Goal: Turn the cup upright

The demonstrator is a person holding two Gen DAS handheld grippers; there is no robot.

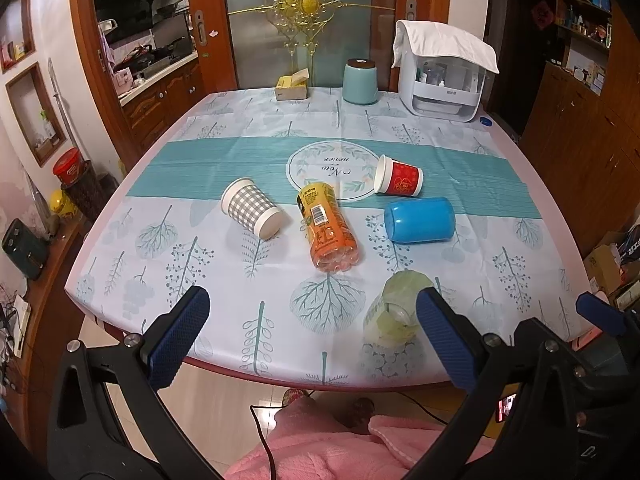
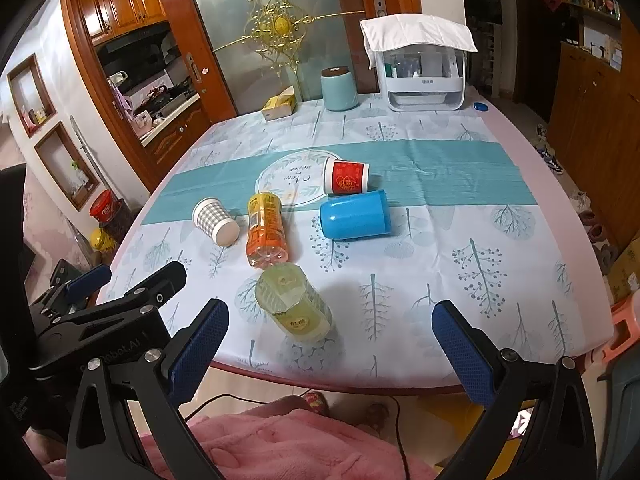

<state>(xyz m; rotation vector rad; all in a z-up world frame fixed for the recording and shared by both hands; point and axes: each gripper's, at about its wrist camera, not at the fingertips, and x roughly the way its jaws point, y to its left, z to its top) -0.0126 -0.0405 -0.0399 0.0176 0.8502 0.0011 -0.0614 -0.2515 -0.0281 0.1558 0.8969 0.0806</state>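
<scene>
fingers (image 2: 204, 344) spread wide, blue cup (image 2: 355, 215) lying well beyond.

A table covered by a leaf-print cloth (image 1: 520, 292) with a teal band. An orange bottle (image 1: 327, 227) and a pale yellow bottle (image 2: 294, 301) lie on their sides. At the far edge stand a teal canister (image 1: 360, 81), a yellow box (image 1: 292, 87) and a white towel-draped organiser (image 1: 444, 76).
</scene>
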